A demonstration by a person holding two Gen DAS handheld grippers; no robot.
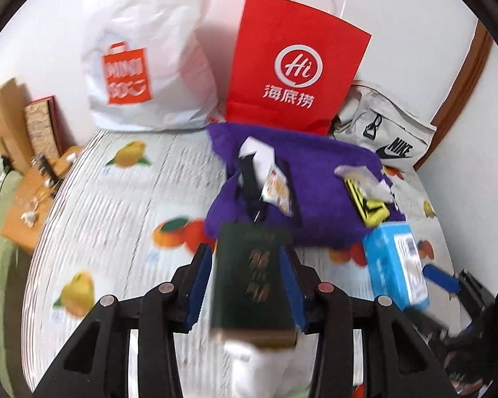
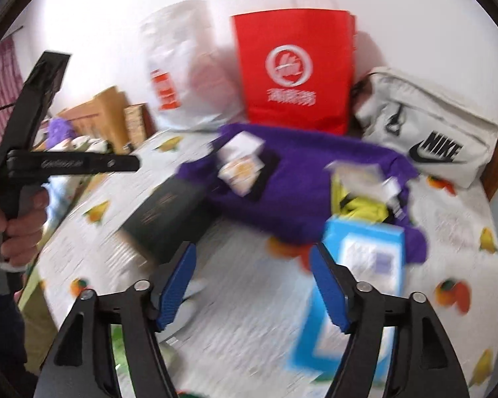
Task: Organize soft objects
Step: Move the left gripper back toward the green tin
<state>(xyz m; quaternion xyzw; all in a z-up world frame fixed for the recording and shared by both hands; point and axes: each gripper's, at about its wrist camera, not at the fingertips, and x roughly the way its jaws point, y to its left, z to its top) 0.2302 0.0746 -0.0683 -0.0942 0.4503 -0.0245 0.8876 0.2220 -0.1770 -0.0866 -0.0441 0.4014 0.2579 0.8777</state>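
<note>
Purple fleece bundle (image 1: 322,165): heaped mid-bed on the fruit-print cover (image 1: 116,199), just in front of the bags along the wall, with small hard bits littered on top. Looks like a clearing-off step before any folding or stowing of the soft thing.

Far left, against the wall: white plastic bag (image 1: 142,66), slumped and apparently full. Next to it, red paper bag (image 1: 295,66), upright, mouth out of sight, so cannot tell how much room is inside.

Low left: left gripper (image 1: 245,252), fingers closed on a dark green booklet (image 1: 249,282), pinched across its width and held upright, clear of the fleece. Hold the squeeze firm but flat on both covers; set the booklet down on bare bed to the left, well apart from the fleece, and loosen only once it rests.

Centre, on the fleece: a small white-and-orange packet (image 1: 277,189) and a yellow-and-black item (image 1: 372,209). Pick each by itself, without nipping the pile beneath, or the whole bundle drags along.

Right: blue box (image 1: 395,265) touching the fleece's near edge. Right gripper (image 2: 253,252) just beside it, fingers spread wide and empty. Close across the box's narrow sides, lift straight up, then park it away from the fabric.

Far right: grey Nike pouch (image 1: 388,132), leaning in the corner.
</note>
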